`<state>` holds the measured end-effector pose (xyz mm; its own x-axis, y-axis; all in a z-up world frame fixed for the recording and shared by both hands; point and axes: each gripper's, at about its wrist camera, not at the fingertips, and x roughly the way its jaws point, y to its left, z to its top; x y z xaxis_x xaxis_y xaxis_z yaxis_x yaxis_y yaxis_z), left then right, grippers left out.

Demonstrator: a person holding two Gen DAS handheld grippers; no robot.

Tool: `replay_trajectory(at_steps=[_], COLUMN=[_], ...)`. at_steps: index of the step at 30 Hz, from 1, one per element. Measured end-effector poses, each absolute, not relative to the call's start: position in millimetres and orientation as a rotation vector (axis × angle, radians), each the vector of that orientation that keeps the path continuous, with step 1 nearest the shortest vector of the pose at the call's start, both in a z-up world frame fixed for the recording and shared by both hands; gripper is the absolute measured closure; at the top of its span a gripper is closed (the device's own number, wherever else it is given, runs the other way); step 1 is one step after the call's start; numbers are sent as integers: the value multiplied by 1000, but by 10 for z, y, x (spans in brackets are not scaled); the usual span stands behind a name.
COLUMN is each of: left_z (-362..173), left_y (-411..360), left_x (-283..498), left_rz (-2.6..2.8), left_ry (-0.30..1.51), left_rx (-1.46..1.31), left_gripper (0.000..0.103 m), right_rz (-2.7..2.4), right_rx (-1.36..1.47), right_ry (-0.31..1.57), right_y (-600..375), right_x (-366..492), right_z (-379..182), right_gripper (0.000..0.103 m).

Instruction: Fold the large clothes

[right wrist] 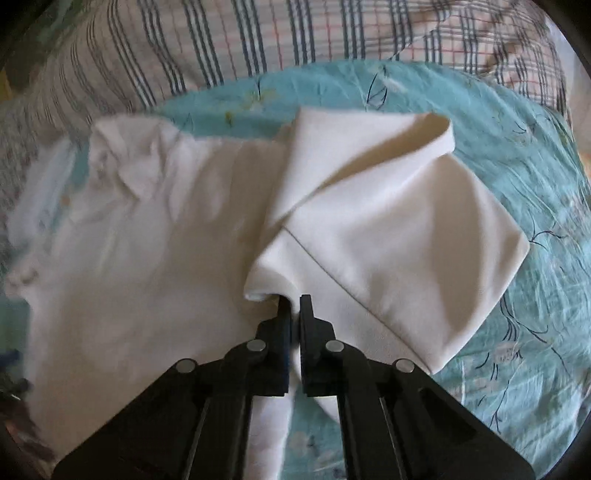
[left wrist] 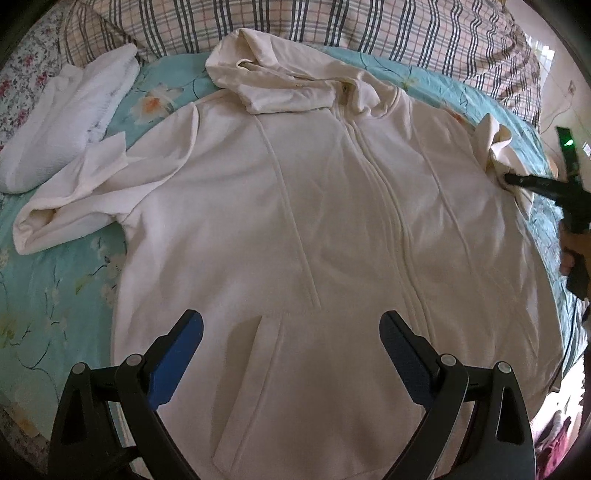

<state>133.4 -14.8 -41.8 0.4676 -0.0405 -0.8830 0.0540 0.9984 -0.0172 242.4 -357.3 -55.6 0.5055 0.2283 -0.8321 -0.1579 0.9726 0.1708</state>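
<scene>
A cream zip-up hoodie (left wrist: 295, 206) lies face up on the bed, hood (left wrist: 280, 81) at the far end. Its left sleeve (left wrist: 74, 199) is bunched at the left. My left gripper (left wrist: 291, 321) hovers open over the hem and the pocket slit, with nothing between its blue pads. At the hoodie's right edge, my right gripper (left wrist: 513, 180) pinches the other sleeve. In the right wrist view this gripper (right wrist: 294, 301) is shut on a fold of the right sleeve (right wrist: 388, 229), which lies doubled over on the sheet.
A teal floral sheet (left wrist: 44, 288) covers the bed. A white folded cloth (left wrist: 66, 122) lies at the far left beside the hoodie. A plaid quilt (left wrist: 332, 26) is heaped along the far edge. A hand (left wrist: 567, 258) holds the right gripper's handle at the bed's right side.
</scene>
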Motion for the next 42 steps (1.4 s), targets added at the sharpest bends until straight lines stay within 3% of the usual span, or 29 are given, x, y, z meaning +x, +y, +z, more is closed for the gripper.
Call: replay_trajectory(at_steps=[6,11,25,29,32,35,36,38,39,41,42], left_z=[-449,-376,-572,-822,-923,-899,-895,-902,-894,-883,-858], left_y=[-130,-23,521,579,557,486,464,416,396,367,374], left_x=[1390,1433,2068,2397,2614,2757,2794,2866,2878,2910,2902], left_rz=[-75,-128,-133,-133,-130,-148,-161,-173,-162,-177,-186], left_ry=[1069,1026,997,1048,1057,1042,1036,1033,1030,1023,1020], left_rx=[-3,-78,-239,-268,-269,-258,-261,-248,-228,-210,-223], left_gripper=[6,6,6,6,6,8,13,33,47,88,94], right_rz=[460,725,951,895,854,766,735,648,597,514,470], right_rx=[266,416,486,449,447,450,464,494,504,525,539], right_ry=[970,996,1209,1278,1231,1134,1106,1048,1021,984,966], right_y=[-3154,-2262,-401,-396,-699,-1203,-1401,-1869,-2092,-2393,-2578], right_x=[2335,2492,2862,2844,2701,2467,2432,2339,2293,2217,2180], right_z=[-171,-101,-880,-1013,-903,-678,-617,-518,-479,-425,-410], right_gripper=[99,99,99,86,65,64,63,59,58,58,58])
